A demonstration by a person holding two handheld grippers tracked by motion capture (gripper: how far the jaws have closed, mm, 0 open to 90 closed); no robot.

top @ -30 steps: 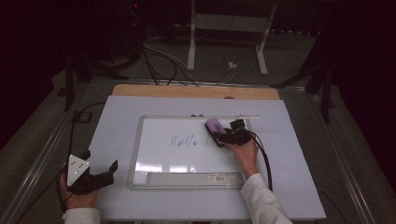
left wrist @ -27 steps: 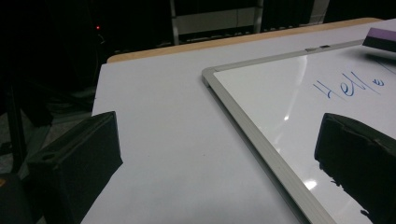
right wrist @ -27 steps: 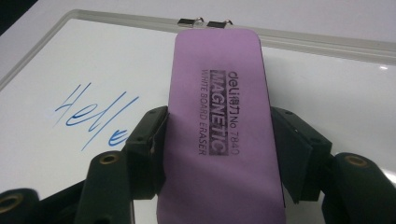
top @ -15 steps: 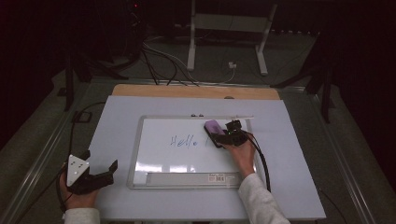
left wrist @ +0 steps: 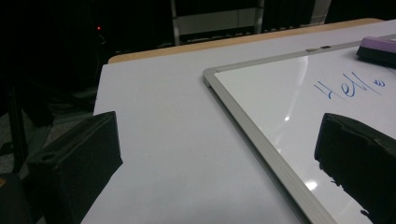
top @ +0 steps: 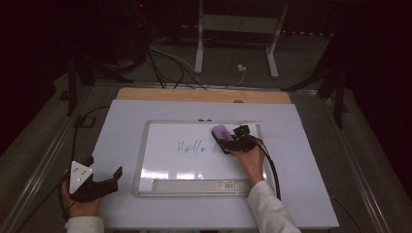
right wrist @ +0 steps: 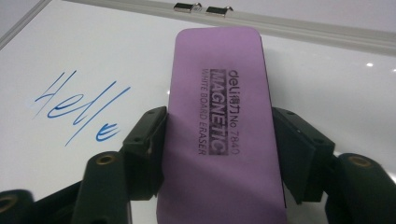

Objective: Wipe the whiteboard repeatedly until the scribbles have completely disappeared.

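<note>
Leftward by a small step since the frame of a second ago, my right gripper (top: 227, 143) has carried the purple eraser (right wrist: 227, 130) across the whiteboard (top: 160, 167), and the stroke that stood after "Hello" then is no longer to be seen. The eraser lies flat on the board, clamped across its width between my two black jaws, its far end pointing away from me toward the top rail and the two small metal clips (right wrist: 203, 8). The blue writing (right wrist: 77, 109) lies just to the left of the eraser, near but not touching; the final "o" is closest. To clear it well, I judge that I should keep the felt face flat, press evenly, and sweep left in overlapping passes, since a tilted eraser would likely leave streaks. The grip looks square and should not need adjusting. My left gripper (top: 97, 184), jaws spread and holding nothing, rests on the white table cover (left wrist: 177, 140) off the board's near left corner; it could steady the frame if the board slides.
</note>
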